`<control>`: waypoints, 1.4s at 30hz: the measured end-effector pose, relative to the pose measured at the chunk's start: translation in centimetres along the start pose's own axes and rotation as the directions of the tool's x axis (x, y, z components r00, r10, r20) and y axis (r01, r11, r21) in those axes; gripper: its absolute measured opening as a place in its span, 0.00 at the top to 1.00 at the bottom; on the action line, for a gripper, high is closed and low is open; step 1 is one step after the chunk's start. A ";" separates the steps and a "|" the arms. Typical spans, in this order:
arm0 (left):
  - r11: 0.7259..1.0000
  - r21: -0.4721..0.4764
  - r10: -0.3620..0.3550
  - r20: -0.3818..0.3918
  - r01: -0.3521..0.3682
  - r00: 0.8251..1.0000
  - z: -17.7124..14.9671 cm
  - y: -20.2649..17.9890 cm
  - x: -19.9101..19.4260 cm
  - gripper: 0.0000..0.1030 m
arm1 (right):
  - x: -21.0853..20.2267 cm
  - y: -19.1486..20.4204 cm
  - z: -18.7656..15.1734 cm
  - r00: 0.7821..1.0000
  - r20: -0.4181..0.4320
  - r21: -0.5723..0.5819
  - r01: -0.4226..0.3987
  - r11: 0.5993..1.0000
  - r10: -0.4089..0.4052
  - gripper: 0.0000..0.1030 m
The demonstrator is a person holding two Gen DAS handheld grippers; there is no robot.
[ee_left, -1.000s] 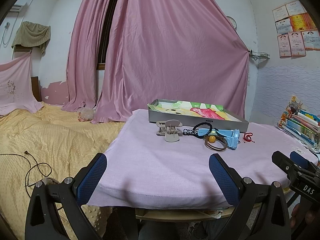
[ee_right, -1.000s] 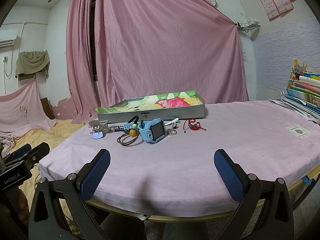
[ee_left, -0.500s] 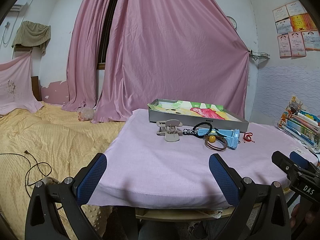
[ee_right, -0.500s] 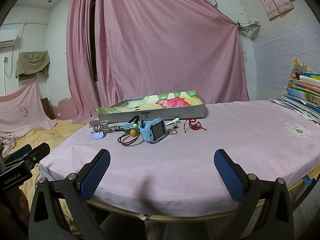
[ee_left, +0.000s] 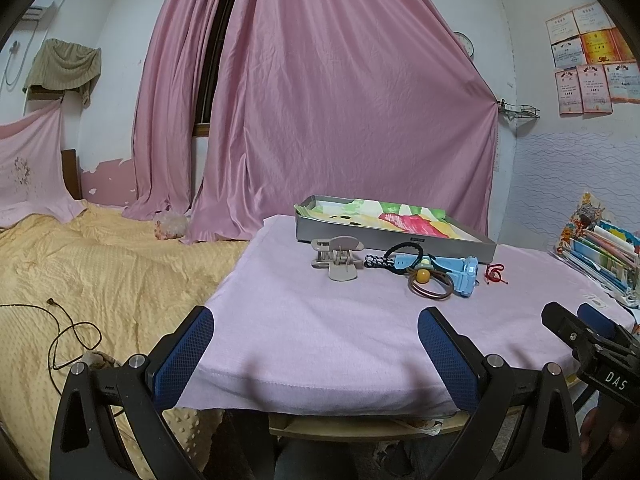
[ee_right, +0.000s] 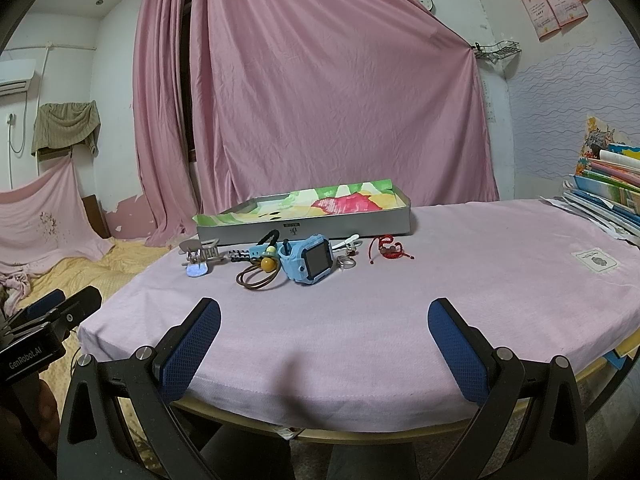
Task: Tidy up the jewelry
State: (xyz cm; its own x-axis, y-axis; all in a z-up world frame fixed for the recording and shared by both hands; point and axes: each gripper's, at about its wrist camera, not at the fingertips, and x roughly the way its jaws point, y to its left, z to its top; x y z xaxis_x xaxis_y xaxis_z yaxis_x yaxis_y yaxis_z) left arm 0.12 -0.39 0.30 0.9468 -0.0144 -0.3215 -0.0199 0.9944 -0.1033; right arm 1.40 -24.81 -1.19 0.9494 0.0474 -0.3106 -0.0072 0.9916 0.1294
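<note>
Jewelry (ee_right: 308, 260) well beyond right gripper (ee_right: 326, 344)

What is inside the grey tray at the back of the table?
The grey tray shows only a colourful paper lining; no jewelry visible. Its near wall hides the front strip of the floor.

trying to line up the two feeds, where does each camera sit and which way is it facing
Left wrist: sits on the left gripper, off the table's near left corner, facing the gray tray and curtain; own open fingers and the right gripper show.
Right wrist: sits on the right gripper at the near edge, facing the tray; own open fingers and the left gripper show.
Shared: tray, blue watch, hair clip, red bracelet.
</note>
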 end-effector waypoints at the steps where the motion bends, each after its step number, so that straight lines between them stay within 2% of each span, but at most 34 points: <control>1: 1.000 -0.001 -0.001 0.000 0.001 1.000 -0.3 0.1 -0.1 0.00 | 0.0 0.0 0.0 1.000 0.000 0.000 0.000 1.000 0.000 0.01; 42: 1.000 0.001 -0.009 -0.009 0.009 1.000 0.1 0.0 0.4 0.01 | -0.1 -0.6 1.0 1.000 0.018 -0.018 -0.007 1.000 0.007 0.01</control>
State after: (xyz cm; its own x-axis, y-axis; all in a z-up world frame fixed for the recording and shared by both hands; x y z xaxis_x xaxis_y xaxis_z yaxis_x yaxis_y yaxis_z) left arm 0.55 -0.39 0.26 0.9439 -0.0238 -0.3293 -0.0115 0.9944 -0.1051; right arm 1.61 -25.54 -0.34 0.9549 0.0521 -0.2924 -0.0190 0.9932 0.1149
